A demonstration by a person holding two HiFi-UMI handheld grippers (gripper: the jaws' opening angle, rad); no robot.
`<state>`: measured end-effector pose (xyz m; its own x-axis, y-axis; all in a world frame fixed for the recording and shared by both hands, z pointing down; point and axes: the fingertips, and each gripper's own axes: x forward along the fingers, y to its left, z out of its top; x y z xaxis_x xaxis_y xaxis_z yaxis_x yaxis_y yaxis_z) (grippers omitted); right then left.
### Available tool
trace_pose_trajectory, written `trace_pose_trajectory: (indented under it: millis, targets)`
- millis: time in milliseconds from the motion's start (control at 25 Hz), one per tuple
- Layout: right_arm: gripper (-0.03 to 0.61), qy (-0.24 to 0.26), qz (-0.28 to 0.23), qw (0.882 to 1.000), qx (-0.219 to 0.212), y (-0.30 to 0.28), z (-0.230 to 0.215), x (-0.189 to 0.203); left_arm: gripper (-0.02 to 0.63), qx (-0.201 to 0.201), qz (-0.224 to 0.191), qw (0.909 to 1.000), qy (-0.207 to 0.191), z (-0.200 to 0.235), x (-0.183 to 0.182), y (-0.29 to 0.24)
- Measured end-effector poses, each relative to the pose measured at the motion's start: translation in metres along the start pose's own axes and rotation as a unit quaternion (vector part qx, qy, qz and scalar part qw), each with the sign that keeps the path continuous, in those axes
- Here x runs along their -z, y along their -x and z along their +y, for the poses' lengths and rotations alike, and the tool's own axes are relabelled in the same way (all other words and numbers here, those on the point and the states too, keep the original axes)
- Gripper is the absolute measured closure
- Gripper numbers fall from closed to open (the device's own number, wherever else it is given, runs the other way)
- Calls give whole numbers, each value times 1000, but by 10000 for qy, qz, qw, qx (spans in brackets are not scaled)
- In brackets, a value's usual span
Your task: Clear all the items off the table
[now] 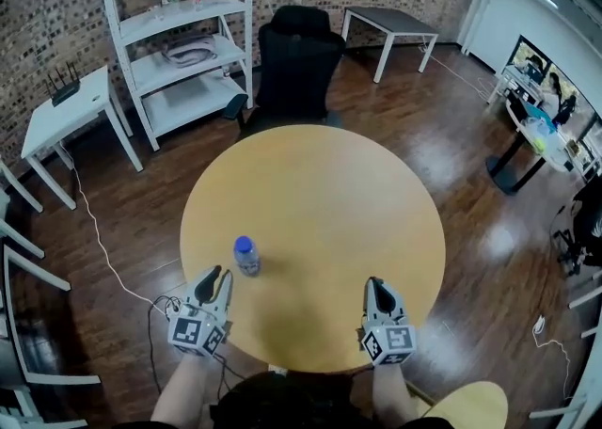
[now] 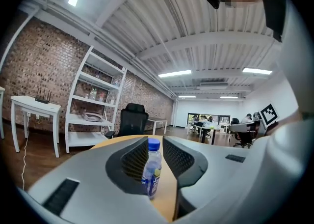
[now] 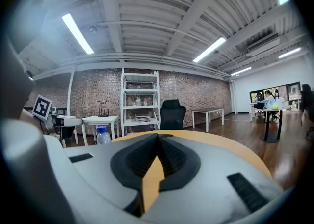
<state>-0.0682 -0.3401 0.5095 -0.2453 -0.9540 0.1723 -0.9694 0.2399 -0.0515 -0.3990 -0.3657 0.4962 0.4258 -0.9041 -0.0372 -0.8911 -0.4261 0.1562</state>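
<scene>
Counting one round wooden table (image 1: 320,182), carrying one item.

Item 1 of 1: clear plastic bottle (image 1: 246,256) with blue cap, one.
- Standing upright near the table's near-left edge, well apart from the far edge.
- Appearing in the left gripper view as the bottle (image 2: 151,169) in the gap at the claw tips, base resting on the table.
- Appearing in the right gripper view as the bottle (image 3: 103,135) off to the left, well apart from that claw.

Claws, two, each bearing one marker cube, two cubes in all.
- Left claw (image 1: 218,277): hovering over the table's near-left edge and pointing at the bottle. Standing a narrow way apart in its own view, left claw (image 2: 155,140). Holding nothing, the bottle sitting just ahead of the tips in the head view and no pad seen pressing on it.
- Right claw (image 1: 374,286): hovering over the table's near-right edge. Standing fully closed in its own view, right claw (image 3: 157,135), pads meeting and gripping nothing.

Standing beyond the table's far edge, on the dark wood floor (image 1: 451,135):
- one black office chair (image 1: 296,60)
- one white shelf unit (image 1: 183,41)
- two white side tables (image 1: 66,117) (image 1: 390,23)
</scene>
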Motion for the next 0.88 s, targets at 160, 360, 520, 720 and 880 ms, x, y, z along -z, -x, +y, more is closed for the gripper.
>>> trace_pose_trajectory:
  millis: [160,360,520,720,880]
  targets:
    - [577,-150,-208,9997,30,9,-2,-11,565,36,-168,9999,-15,-9,-15,18]
    - [577,0,-457,9989,-85,20,-8,-23,595,36,-395,9992,-110,-26,-26,24]
    - [577,-104,-527,9985,-91,41,-21,-14,612,42,-433,9990,-67,-46,-21,36]
    - [577,-125,-860,9962,-5,72,-51,-31,612,278,-610,9978,4,-85,-23,31]
    - [577,27,-829,9966,-9,84,-61,-39,612,531,-662,9963,-105,-107,-30,25]
